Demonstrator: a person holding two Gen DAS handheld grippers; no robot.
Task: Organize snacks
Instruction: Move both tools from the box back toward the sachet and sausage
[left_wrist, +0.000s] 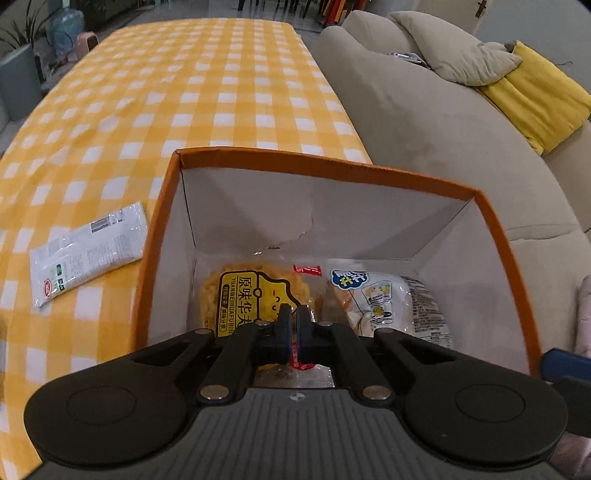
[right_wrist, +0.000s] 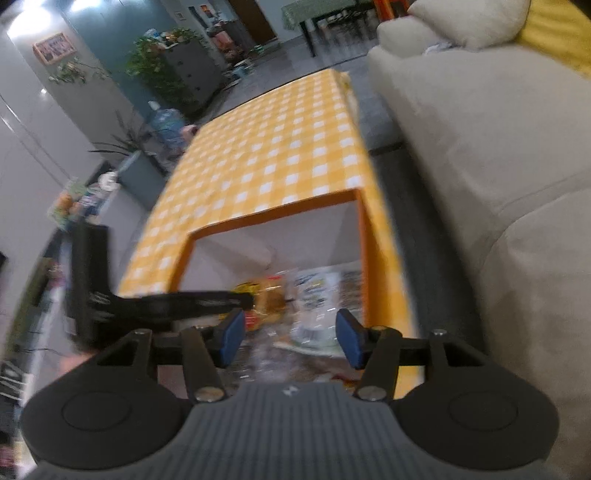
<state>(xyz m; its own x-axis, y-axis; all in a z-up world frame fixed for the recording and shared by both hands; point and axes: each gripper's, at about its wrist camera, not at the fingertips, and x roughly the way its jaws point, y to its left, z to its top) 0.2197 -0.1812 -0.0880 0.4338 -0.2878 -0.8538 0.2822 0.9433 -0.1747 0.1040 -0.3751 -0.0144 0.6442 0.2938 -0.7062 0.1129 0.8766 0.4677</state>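
An orange box (left_wrist: 325, 166) with white inner walls stands at the near right of the table. On its floor lie a yellow waffle packet (left_wrist: 251, 295) and, to its right, a white bread packet (left_wrist: 388, 299). My left gripper (left_wrist: 294, 332) hangs over the waffle packet with its pads pressed together; I see nothing clearly pinched between them. In the right wrist view the picture is blurred. There my right gripper (right_wrist: 291, 341) stands open above the box (right_wrist: 266, 216), and its blue pads (right_wrist: 231, 339) are clear of the packets (right_wrist: 317, 291) below. The left gripper (right_wrist: 247, 299) reaches in from the left.
A white snack packet (left_wrist: 88, 251) lies flat on the yellow checked tablecloth (left_wrist: 221, 92), left of the box. A beige sofa (left_wrist: 424, 129) with a beige cushion and a yellow cushion (left_wrist: 535, 96) runs along the table's right side. Plants and a cabinet stand beyond the far end.
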